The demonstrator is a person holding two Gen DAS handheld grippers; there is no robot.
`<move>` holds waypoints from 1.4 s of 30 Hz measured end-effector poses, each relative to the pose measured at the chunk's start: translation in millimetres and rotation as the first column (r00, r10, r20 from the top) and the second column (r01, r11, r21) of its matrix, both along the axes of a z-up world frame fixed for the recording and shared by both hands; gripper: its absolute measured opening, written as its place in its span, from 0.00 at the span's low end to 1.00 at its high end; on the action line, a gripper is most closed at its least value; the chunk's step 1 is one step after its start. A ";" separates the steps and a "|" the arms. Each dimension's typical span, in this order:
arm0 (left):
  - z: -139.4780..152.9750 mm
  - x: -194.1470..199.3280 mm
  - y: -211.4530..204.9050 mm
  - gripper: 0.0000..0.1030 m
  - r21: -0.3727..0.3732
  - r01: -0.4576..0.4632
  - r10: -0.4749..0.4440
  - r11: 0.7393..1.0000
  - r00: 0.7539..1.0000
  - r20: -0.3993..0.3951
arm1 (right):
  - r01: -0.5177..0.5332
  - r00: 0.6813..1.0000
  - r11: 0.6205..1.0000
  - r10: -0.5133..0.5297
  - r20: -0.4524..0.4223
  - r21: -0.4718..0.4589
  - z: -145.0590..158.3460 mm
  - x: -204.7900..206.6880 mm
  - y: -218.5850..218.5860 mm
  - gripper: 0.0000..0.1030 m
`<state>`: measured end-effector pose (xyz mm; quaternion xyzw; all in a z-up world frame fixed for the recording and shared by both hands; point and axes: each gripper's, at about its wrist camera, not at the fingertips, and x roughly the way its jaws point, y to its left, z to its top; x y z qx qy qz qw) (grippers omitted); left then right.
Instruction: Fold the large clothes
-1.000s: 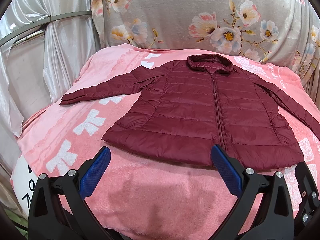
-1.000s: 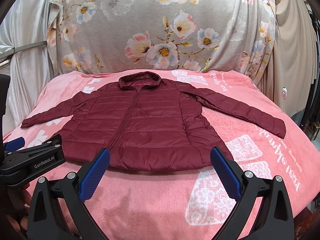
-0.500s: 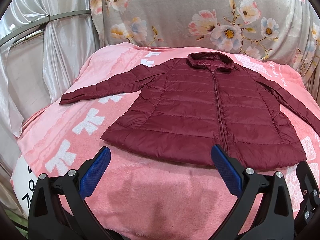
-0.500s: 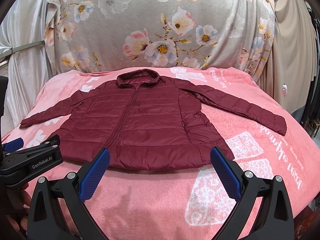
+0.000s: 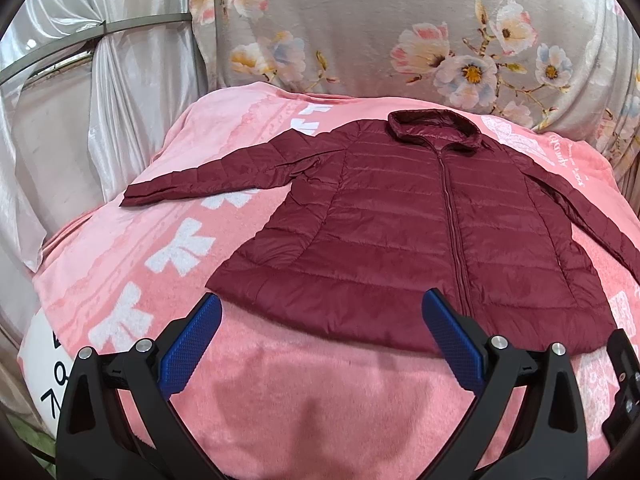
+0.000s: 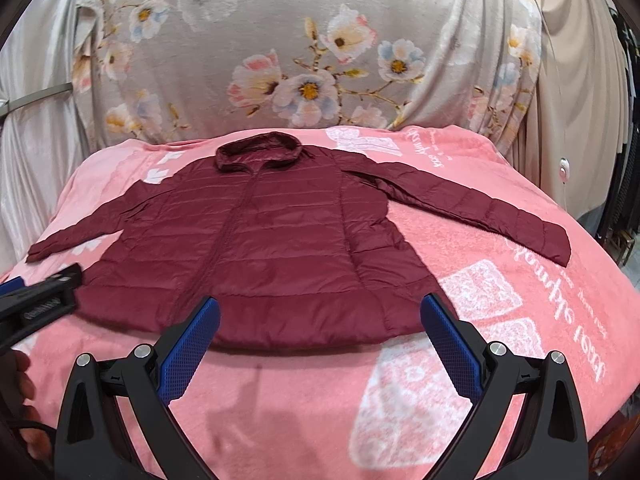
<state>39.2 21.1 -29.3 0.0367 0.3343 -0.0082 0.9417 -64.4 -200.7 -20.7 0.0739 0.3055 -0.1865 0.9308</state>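
A dark red hooded puffer jacket (image 5: 400,232) lies flat, zipped, front up, on a pink blanket (image 5: 280,392), with both sleeves spread outward. It also shows in the right wrist view (image 6: 280,248). My left gripper (image 5: 320,336) is open and empty, just short of the jacket's hem left of the zip. My right gripper (image 6: 320,336) is open and empty, close to the hem's right half. The left gripper's body (image 6: 36,308) shows at the left edge of the right wrist view.
The pink blanket (image 6: 500,340) covers a raised surface that drops away at the left and right edges. A floral cloth (image 6: 300,60) hangs behind it. Silvery curtains (image 5: 80,120) hang at the left, beige ones (image 6: 580,100) at the right.
Both grippers have moved forward, a little closer to the jacket's hem. The jacket has not moved, and both stay open.
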 end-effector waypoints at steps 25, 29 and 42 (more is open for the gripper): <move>16.6 89.6 -18.0 0.95 0.063 -0.087 0.083 0.994 0.994 0.070 | 0.529 0.802 0.675 -0.597 -0.042 0.514 -69.1 0.6 -350.3 0.79; 11.7 102.4 -18.5 0.95 0.057 -0.097 0.093 0.994 0.994 0.059 | 0.543 0.775 0.640 -0.631 -0.032 0.543 -79.7 0.1 -366.1 0.57; 1.7 146.8 -9.3 0.95 0.091 -0.173 0.169 0.981 0.984 0.054 | 0.268 0.907 0.936 -0.325 0.268 0.228 60.5 114.1 -285.3 0.05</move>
